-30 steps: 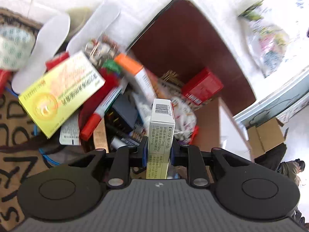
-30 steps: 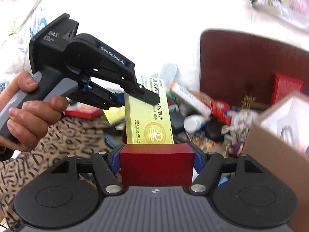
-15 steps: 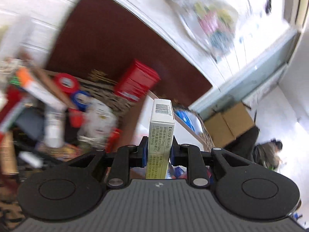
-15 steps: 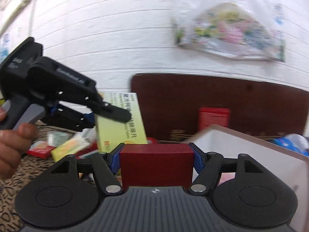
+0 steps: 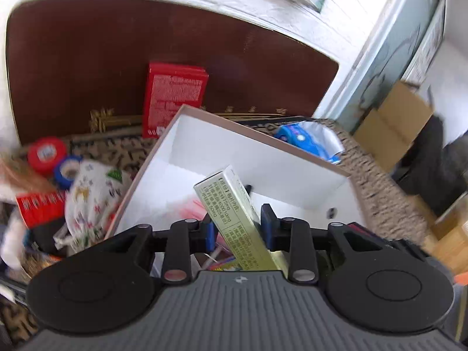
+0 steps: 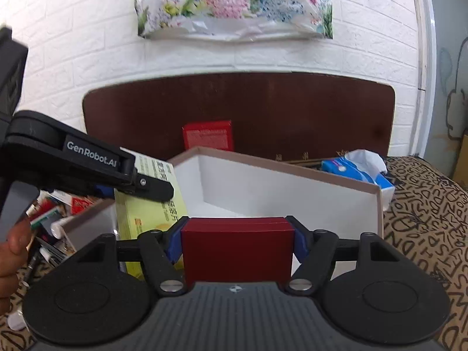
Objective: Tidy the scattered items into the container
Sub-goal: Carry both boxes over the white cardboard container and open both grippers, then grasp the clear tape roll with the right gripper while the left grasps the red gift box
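My left gripper [image 5: 237, 223] is over the white open box [image 5: 204, 143]. Its jaws have spread apart, and the yellow-green medicine box [image 5: 234, 213] leans tilted between them, loose, over the box interior. In the right wrist view the left gripper [image 6: 163, 190] hangs over the box's left corner with the medicine box [image 6: 152, 213] under its finger. My right gripper [image 6: 237, 234] is shut on a dark red box [image 6: 237, 251], held just before the near side of the white box [image 6: 292, 196].
Scattered items lie left of the white box: a patterned pouch [image 5: 90, 196], red tape roll [image 5: 46, 150], blue tape roll [image 5: 67, 171]. A red box [image 5: 174, 96] stands against the brown headboard [image 5: 87, 58]. A blue tissue pack [image 6: 356, 172] lies behind the box.
Both grippers swung right from the clutter to the white box. The left jaws opened and the medicine box tipped loose between them. The right gripper kept its red box.
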Motion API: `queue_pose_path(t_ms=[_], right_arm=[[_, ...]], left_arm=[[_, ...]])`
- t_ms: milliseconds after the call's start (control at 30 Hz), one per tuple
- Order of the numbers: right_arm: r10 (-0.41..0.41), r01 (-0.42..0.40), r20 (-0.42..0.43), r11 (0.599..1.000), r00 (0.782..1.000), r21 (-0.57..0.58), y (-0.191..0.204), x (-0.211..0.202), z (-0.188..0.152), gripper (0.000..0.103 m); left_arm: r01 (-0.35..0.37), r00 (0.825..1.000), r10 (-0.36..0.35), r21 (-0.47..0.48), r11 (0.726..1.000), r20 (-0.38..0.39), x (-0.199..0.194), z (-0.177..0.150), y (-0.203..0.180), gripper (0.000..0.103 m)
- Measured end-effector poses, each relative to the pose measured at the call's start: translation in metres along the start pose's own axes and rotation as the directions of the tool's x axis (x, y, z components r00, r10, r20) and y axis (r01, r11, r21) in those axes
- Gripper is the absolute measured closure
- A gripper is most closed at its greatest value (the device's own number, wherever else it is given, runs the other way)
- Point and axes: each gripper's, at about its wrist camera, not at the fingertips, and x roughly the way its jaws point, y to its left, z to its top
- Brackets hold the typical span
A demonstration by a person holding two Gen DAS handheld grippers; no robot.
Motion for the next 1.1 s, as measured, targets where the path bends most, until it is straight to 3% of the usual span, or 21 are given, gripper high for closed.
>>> queue_pose_path(t_ms=[133, 200, 467, 533, 633, 800, 933, 1100], right_arm=[[-0.017, 0.018, -0.019, 1.000, 1.000, 0.012, -0.002, 0.003, -0.007, 0.029], [-0.028, 0.028, -0.008, 0.999, 1.000, 0.021, -0.002, -0.001, -0.008, 0.021], [0.003, 0.000, 0.077, 0.999, 0.997, -0.035, 0.027, -0.026, 0.000, 0.013], [0.038, -0.033, 0.106, 0.998, 0.994, -0.057, 0.042, -0.036, 0.002, 0.010], [0.111, -0.100, 0.128, 0.991, 0.986, -0.090, 0.069, -0.047, 0.001, 0.009], [0.259, -0.244, 0.115, 0.962, 0.959, -0.126, 0.121, -0.049, -0.008, 0.007], [0.354, -0.339, 0.065, 0.925, 0.933, -0.170, 0.168, -0.036, -0.015, 0.007], [0.425, -0.412, 0.010, 0.883, 0.905, -0.225, 0.219, -0.020, -0.024, 0.007]], left_arm=[[-0.116, 0.993, 0.110, 0.131, 0.985, 0.053, -0.001, -0.010, -0.017, 0.057], [-0.153, 0.987, 0.141, 0.189, 0.970, 0.080, -0.004, -0.017, -0.022, 0.018], [-0.175, 0.978, 0.141, 0.238, 0.955, 0.154, -0.061, -0.028, -0.001, 0.010], [-0.179, 0.974, 0.141, 0.220, 0.959, 0.178, -0.083, -0.032, 0.017, 0.003], [-0.214, 0.965, 0.180, 0.174, 0.961, 0.191, -0.109, -0.043, 0.052, 0.001], [-0.333, 0.930, 0.318, 0.053, 0.942, 0.184, -0.150, -0.075, 0.125, 0.001], [-0.428, 0.892, 0.433, -0.067, 0.901, 0.129, -0.171, -0.101, 0.188, 0.001], [-0.468, 0.868, 0.494, -0.251, 0.847, 0.050, -0.184, -0.121, 0.247, 0.002]])
